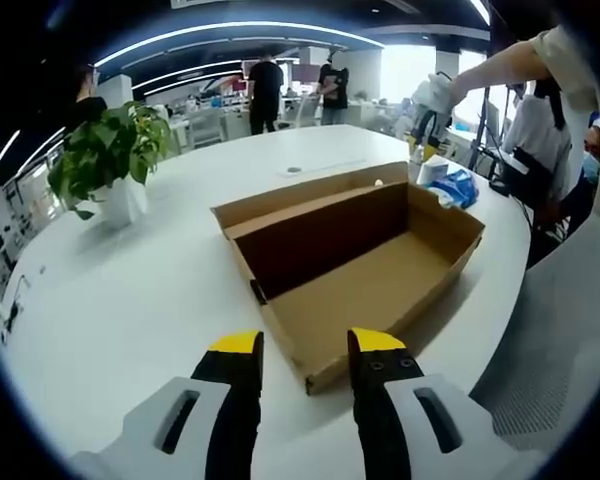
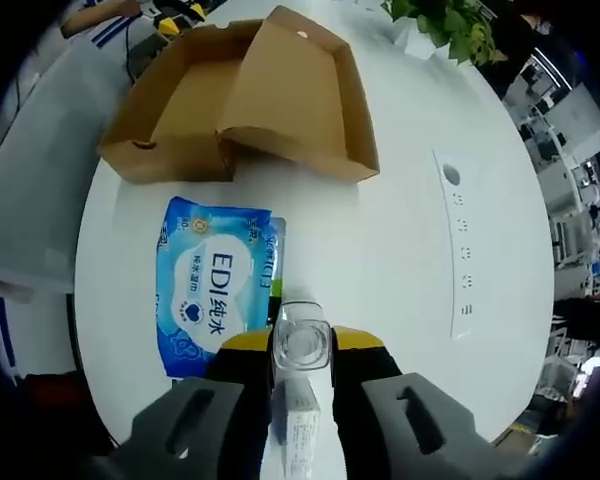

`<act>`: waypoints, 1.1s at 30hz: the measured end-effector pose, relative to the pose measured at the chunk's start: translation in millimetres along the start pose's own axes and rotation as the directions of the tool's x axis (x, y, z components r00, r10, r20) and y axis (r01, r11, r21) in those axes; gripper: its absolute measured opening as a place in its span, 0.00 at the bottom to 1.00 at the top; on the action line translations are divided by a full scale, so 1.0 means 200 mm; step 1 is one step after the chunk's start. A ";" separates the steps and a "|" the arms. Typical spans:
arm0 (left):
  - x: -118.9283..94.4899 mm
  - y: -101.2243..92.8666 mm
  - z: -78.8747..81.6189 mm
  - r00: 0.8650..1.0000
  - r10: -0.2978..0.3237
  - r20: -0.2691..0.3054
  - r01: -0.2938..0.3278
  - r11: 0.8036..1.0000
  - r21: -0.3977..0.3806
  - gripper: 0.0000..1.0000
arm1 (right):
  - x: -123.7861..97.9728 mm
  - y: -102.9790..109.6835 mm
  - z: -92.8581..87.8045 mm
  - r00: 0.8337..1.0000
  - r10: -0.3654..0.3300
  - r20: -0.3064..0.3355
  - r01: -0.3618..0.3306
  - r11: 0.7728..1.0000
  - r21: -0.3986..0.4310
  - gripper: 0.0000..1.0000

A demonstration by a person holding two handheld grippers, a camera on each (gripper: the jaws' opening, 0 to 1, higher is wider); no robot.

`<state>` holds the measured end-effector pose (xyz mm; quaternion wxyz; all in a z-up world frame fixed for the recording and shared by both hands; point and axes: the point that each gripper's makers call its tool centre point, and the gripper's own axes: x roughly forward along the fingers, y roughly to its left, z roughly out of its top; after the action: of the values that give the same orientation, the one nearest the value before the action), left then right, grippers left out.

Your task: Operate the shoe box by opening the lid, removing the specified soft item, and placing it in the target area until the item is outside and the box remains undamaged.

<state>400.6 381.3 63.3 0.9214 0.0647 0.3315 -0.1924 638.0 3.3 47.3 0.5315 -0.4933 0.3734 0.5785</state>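
The brown cardboard shoe box (image 1: 380,285) lies open on the white table, its inside bare and its lid (image 1: 310,195) folded back behind it. Just before the box's near corner, my left gripper (image 1: 307,345) stands open with nothing between its yellow-tipped fingers. A blue soft pack of wipes (image 2: 215,285) lies flat on the table outside the box (image 2: 180,110), also seen as the blue pack (image 1: 458,187) past the box's far end. My right gripper (image 2: 302,340) hangs above the table next to the pack, shut on a clear bottle (image 2: 302,345).
A potted plant (image 1: 110,160) stands at the table's left. A grey chair (image 1: 560,340) sits by the table's curved edge. A long cable slot (image 2: 458,240) is set into the tabletop. A person's arm (image 1: 500,65) reaches in from the right. People stand far behind.
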 end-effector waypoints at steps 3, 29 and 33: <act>0.00 -0.01 -0.01 1.000 -0.001 -0.006 0.001 1.000 -0.006 0.33 | 0.00 -0.01 -0.01 1.000 -0.006 -0.003 0.006 1.000 -0.006 0.19; 0.02 0.01 -0.03 1.000 0.013 -0.029 -0.014 0.999 -0.032 0.29 | -0.02 -0.05 0.00 0.999 -0.044 0.016 0.044 0.998 0.044 0.24; 0.02 0.01 -0.04 0.999 0.012 -0.032 -0.013 0.999 -0.044 0.27 | -0.05 -0.05 0.00 0.999 -0.048 0.023 0.047 0.997 0.055 0.27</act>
<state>399.3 384.1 55.0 0.9184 0.0493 0.3500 -0.1781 647.2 2.3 58.0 0.5629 -0.4804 0.3709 0.5611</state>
